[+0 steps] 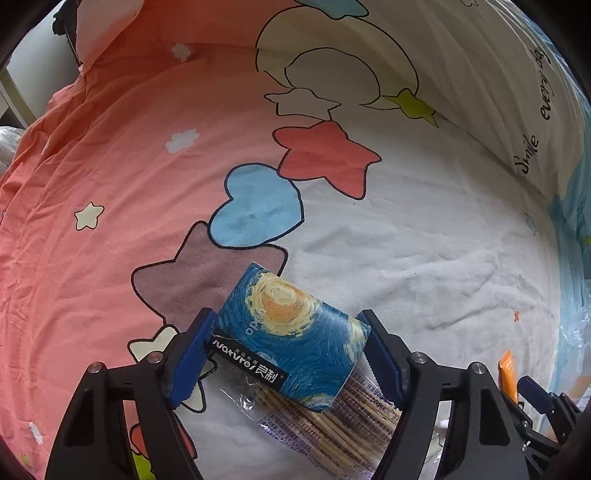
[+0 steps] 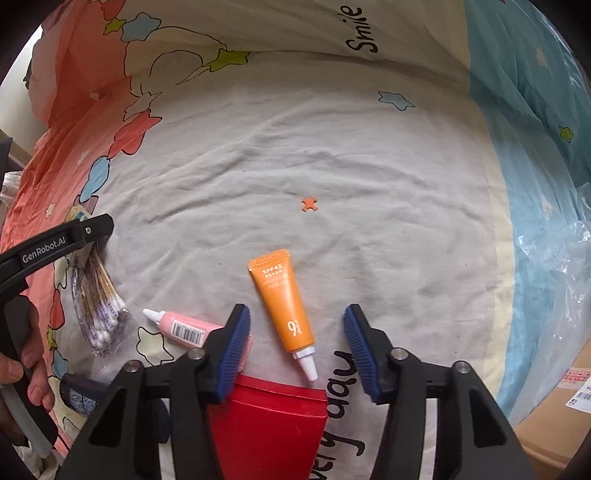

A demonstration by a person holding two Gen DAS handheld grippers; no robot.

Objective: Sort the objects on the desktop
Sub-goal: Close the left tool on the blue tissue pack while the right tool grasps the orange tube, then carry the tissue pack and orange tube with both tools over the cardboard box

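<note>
In the left wrist view a blue tissue pack with a swirl painting print sits between the fingers of my left gripper. Both pads touch its ends. Under it lies a clear bag of cotton swabs. My right gripper is open just above the bedsheet. An orange tube lies flat between its fingers, cap toward me. A pink tube lies left of it, partly behind the left finger. A red box sits below the gripper. The swab bag and left gripper show at the left edge.
Everything rests on a soft cartoon-print bedsheet. A rolled quilt lines the back. A cardboard box and crumpled clear plastic are at the right. A dark blue item lies near a hand.
</note>
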